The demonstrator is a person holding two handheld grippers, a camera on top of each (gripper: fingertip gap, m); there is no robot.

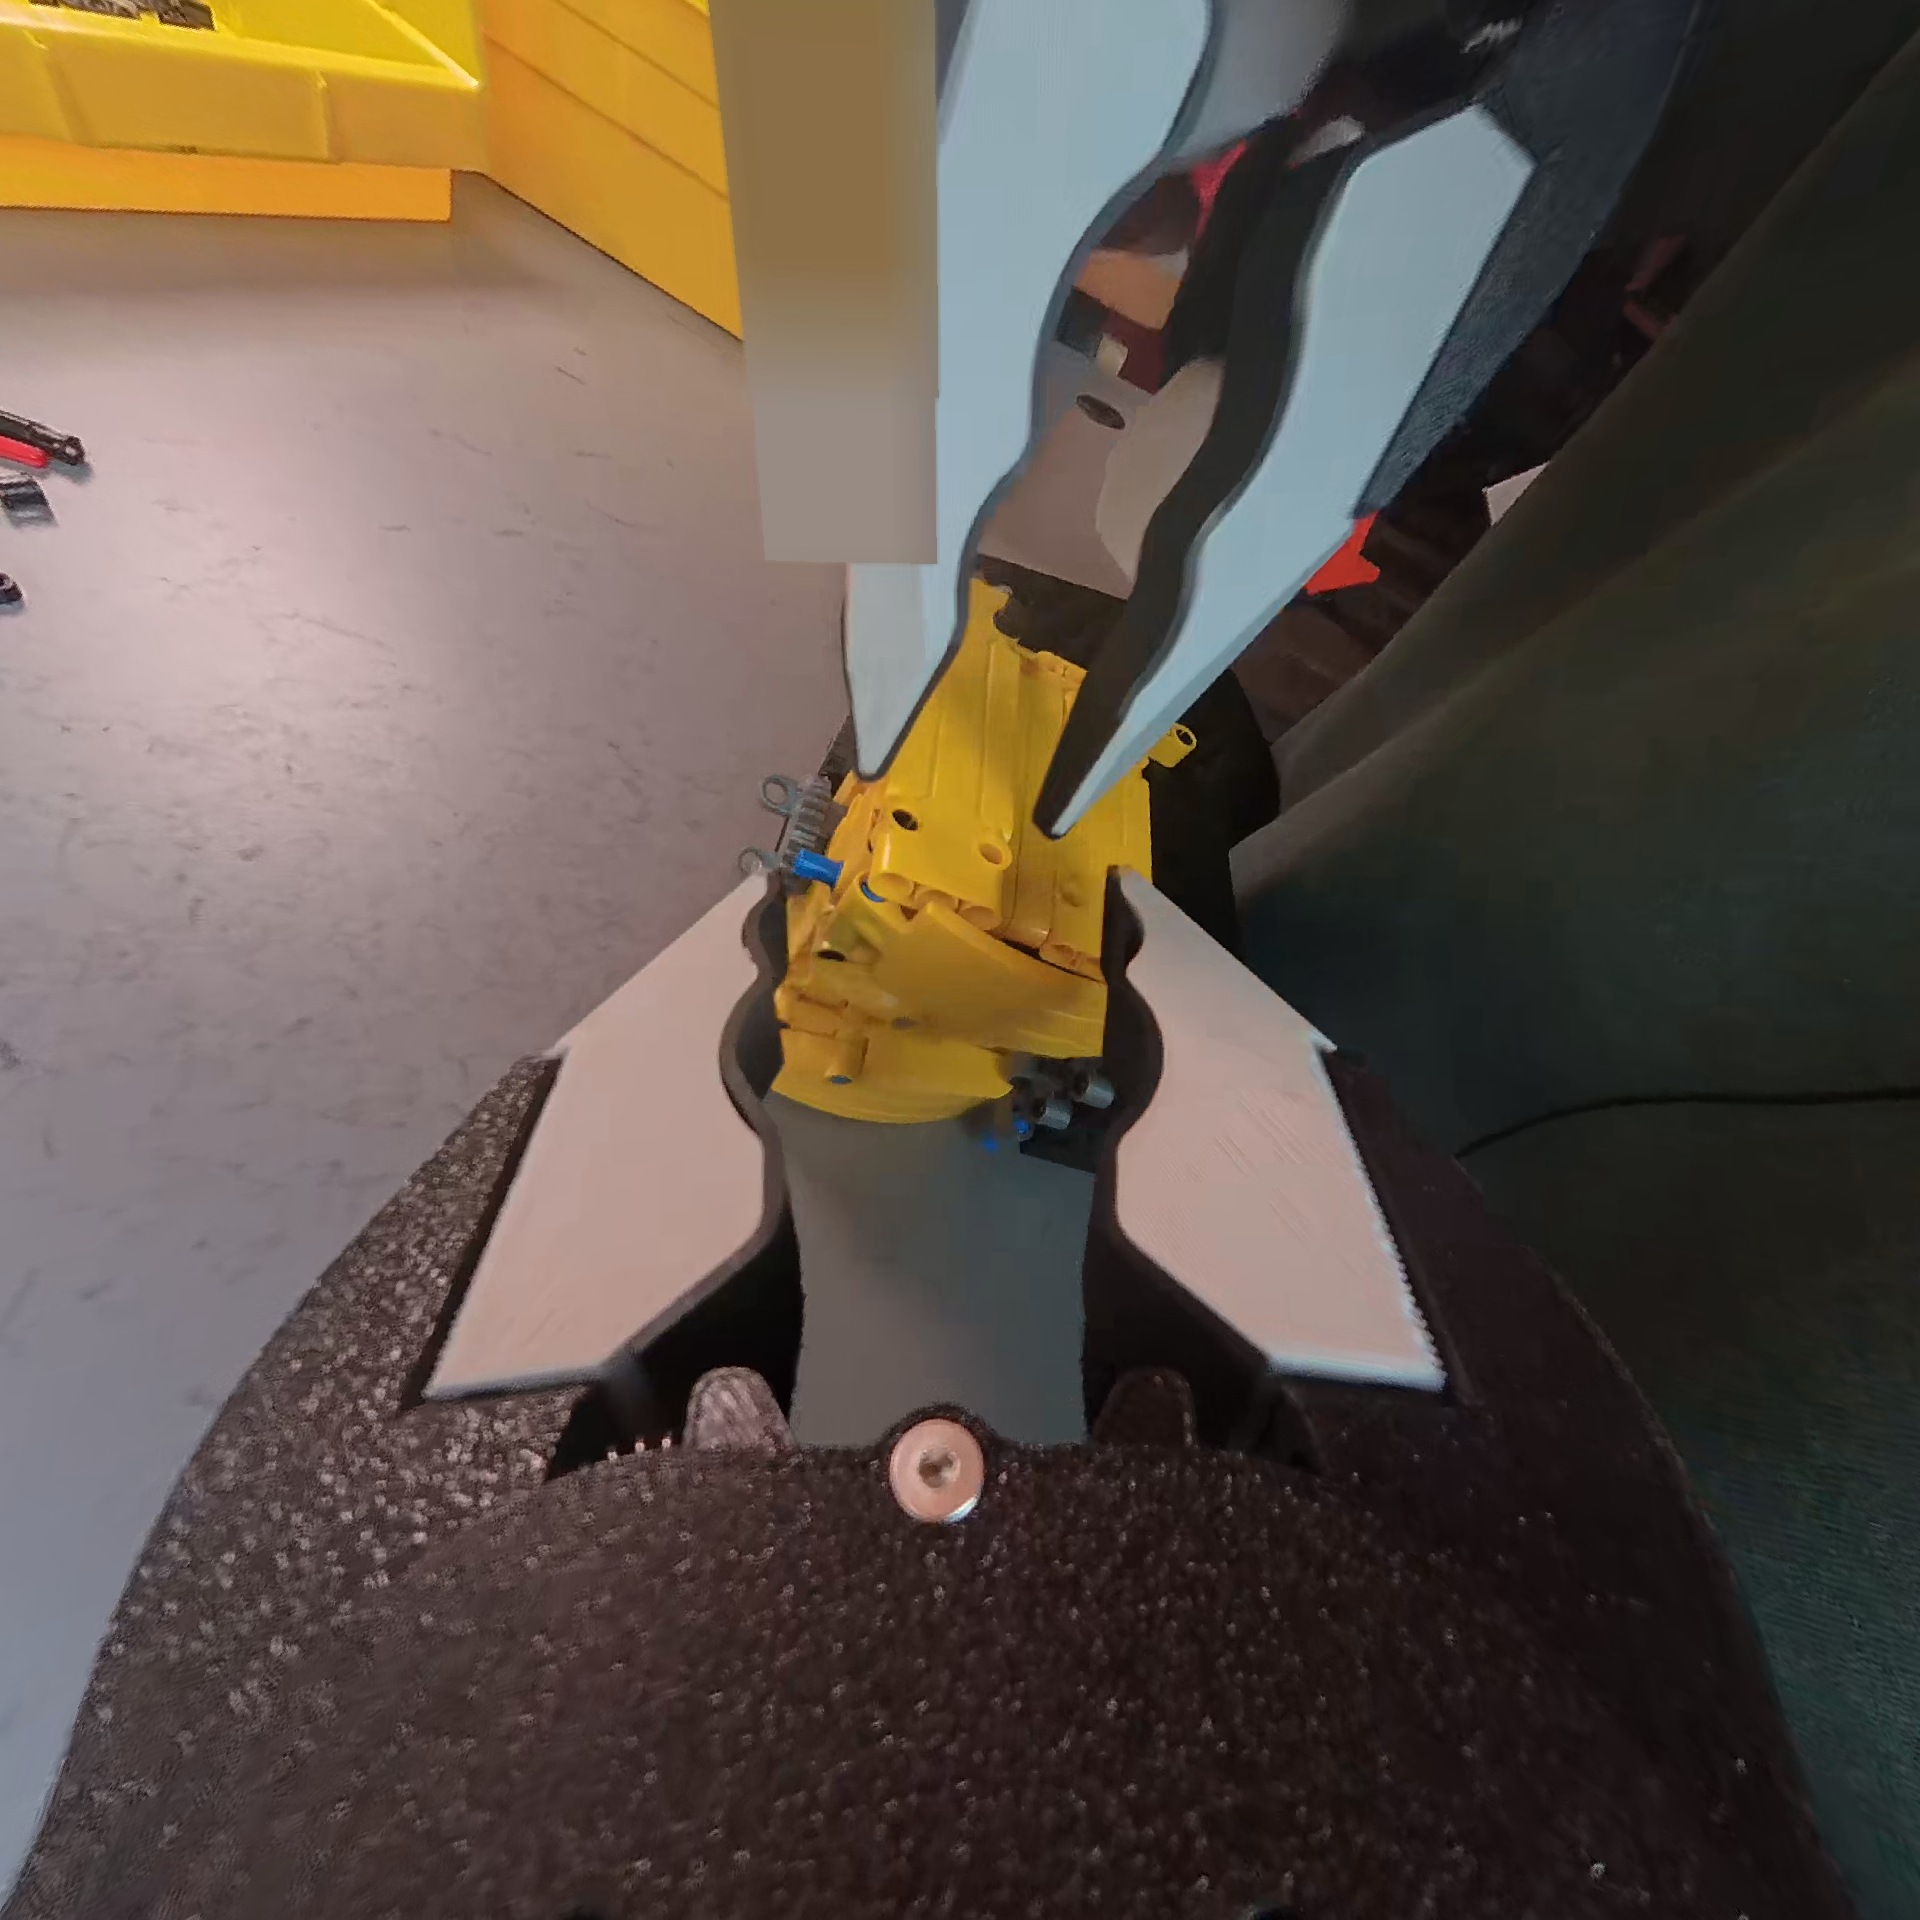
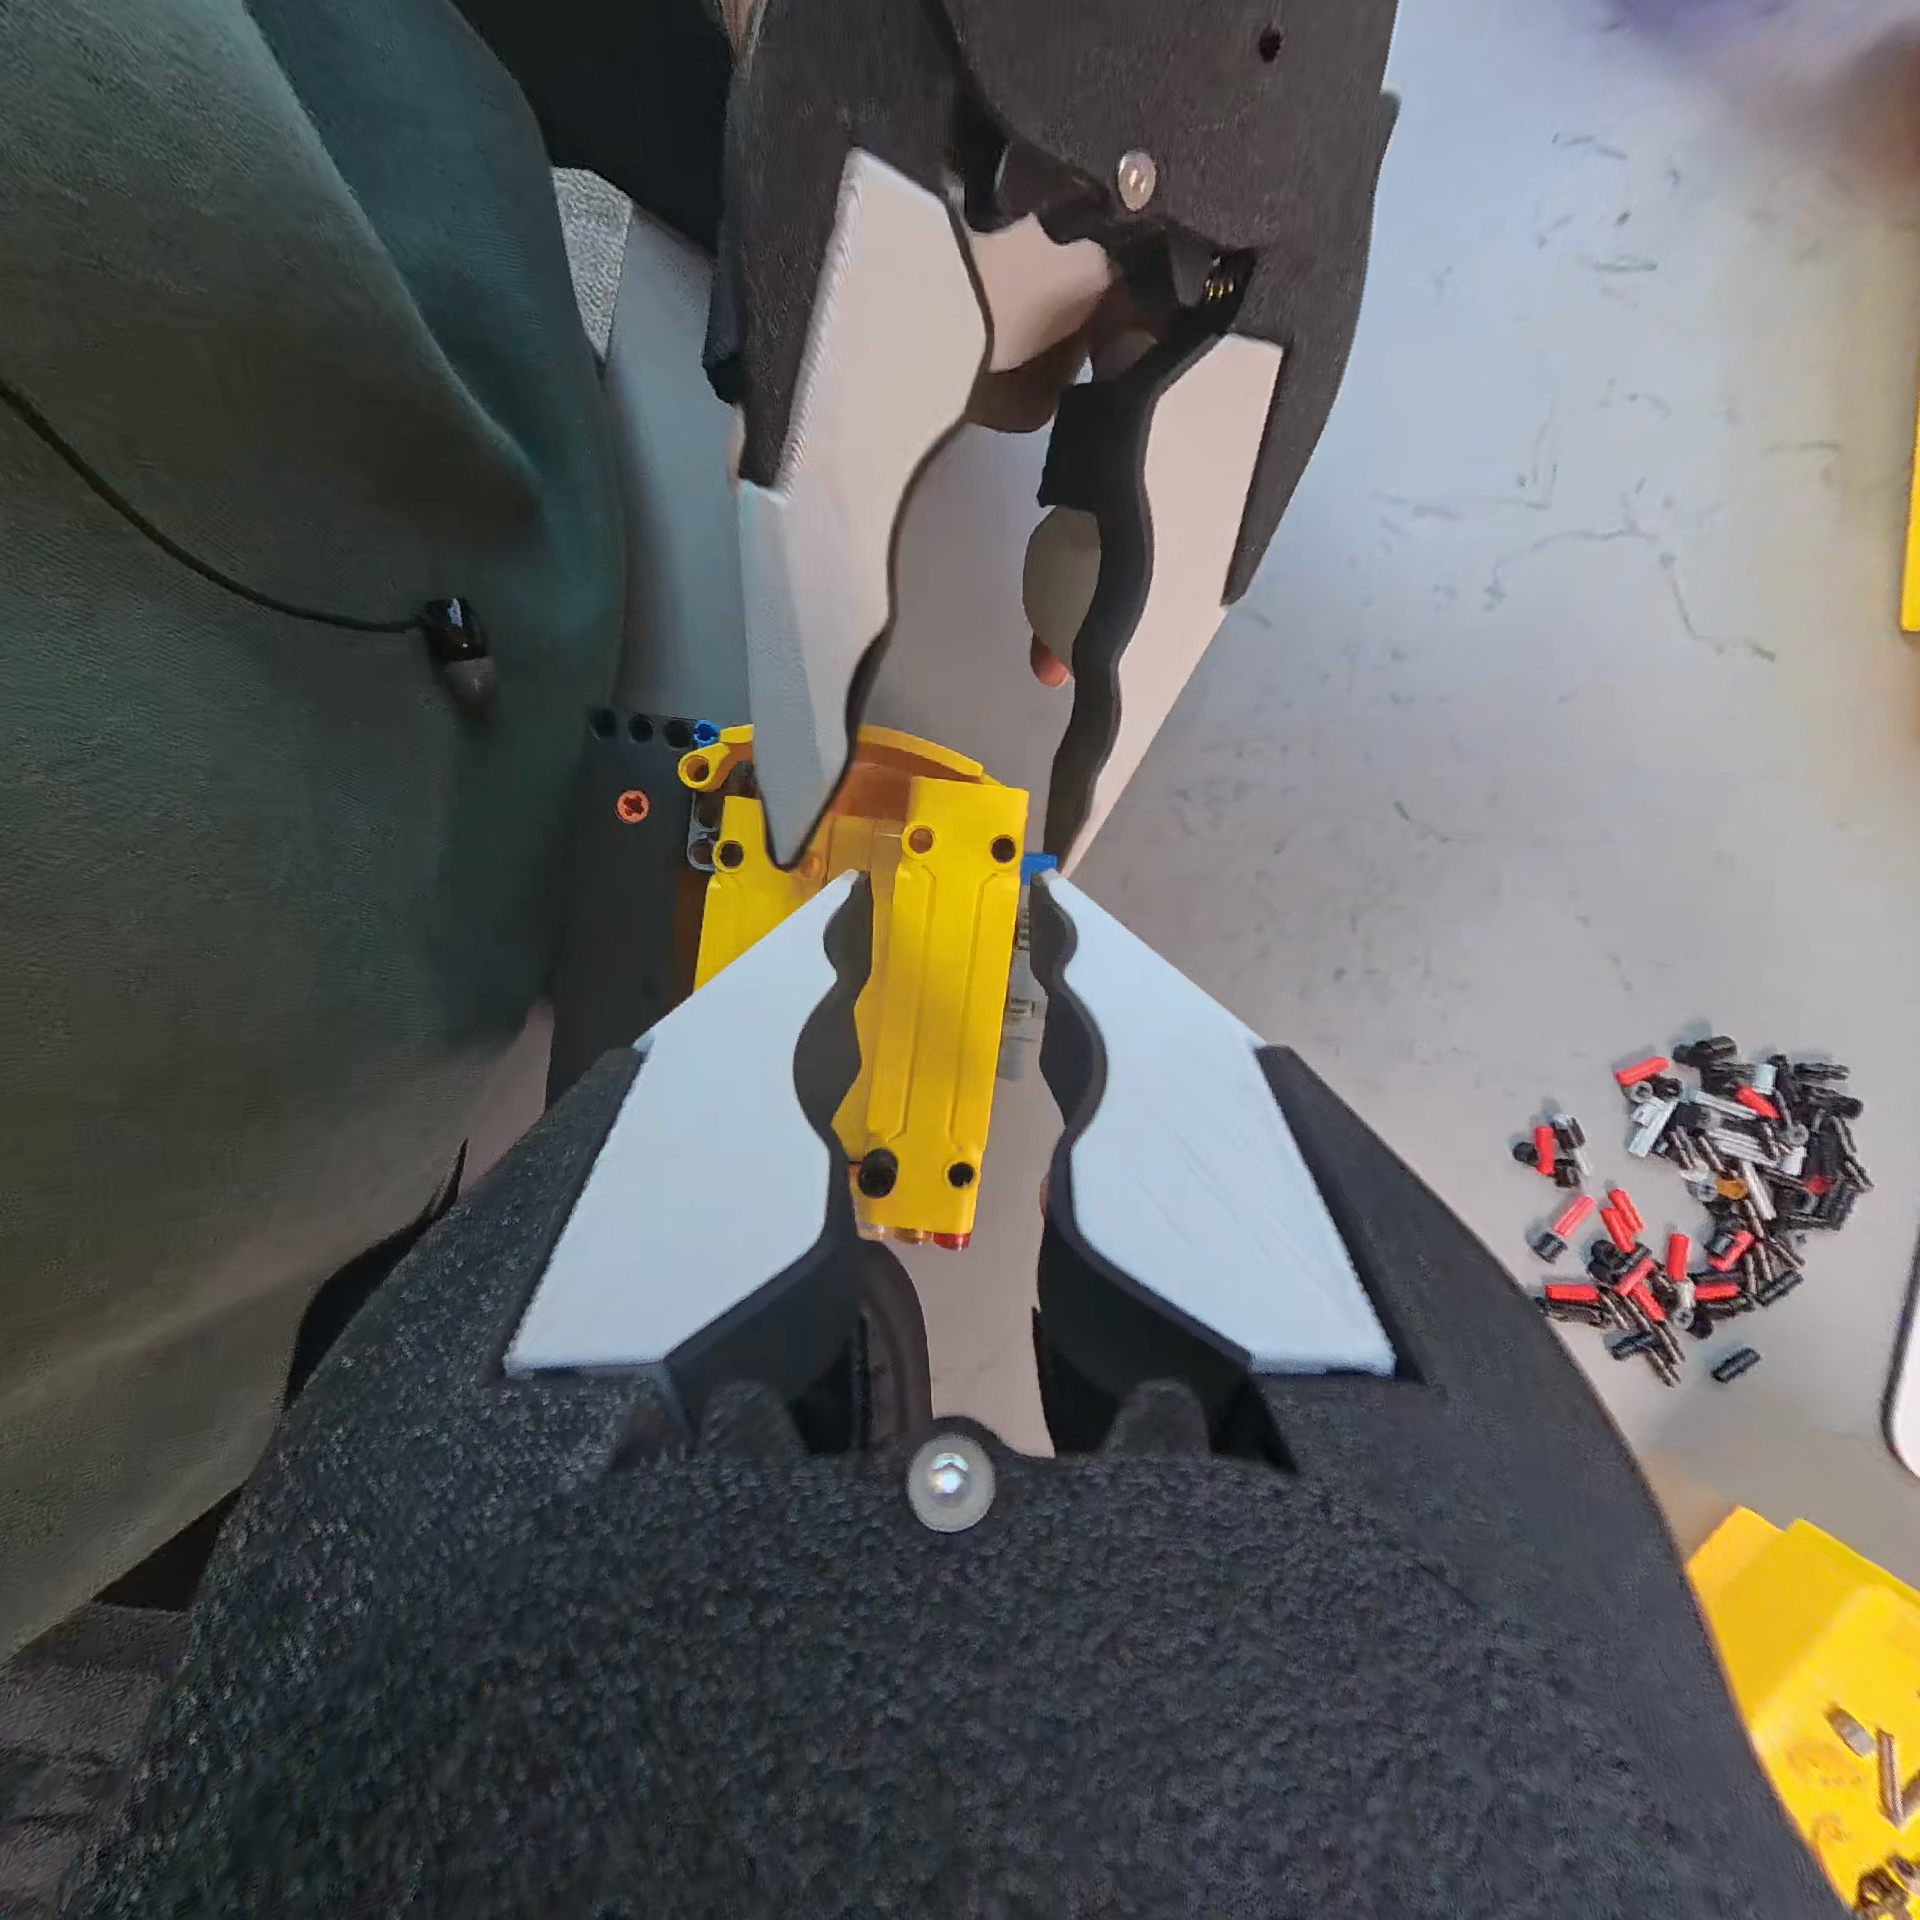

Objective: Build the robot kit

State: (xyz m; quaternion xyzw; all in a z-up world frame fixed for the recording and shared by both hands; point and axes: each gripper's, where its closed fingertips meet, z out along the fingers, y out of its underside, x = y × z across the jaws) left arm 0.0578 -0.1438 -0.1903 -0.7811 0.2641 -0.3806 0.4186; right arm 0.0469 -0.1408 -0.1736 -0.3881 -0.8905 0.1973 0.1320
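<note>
A yellow brick-built model (image 1: 935,966) with blue pins and a small grey gear is held above the grey table, close to a person's green garment. My left gripper (image 1: 942,894) is closed around its wide lower body, one finger on each side. My right gripper (image 1: 961,795) comes in from above in the left wrist view, its tips on the model's upper part. In the right wrist view my right gripper (image 2: 945,883) clamps a long yellow panel of the model (image 2: 935,1018). The left gripper (image 2: 923,847) reaches in from the far side.
A pile of small red, black and grey pins (image 2: 1704,1195) lies on the grey table (image 2: 1507,727) to the right. A yellow tray (image 2: 1808,1662) is at the lower right. Yellow boxes (image 1: 260,94) and a few loose dark parts (image 1: 36,452) are at the left. The green garment (image 2: 260,623) is close by. The grippers are tip to tip, or close to it.
</note>
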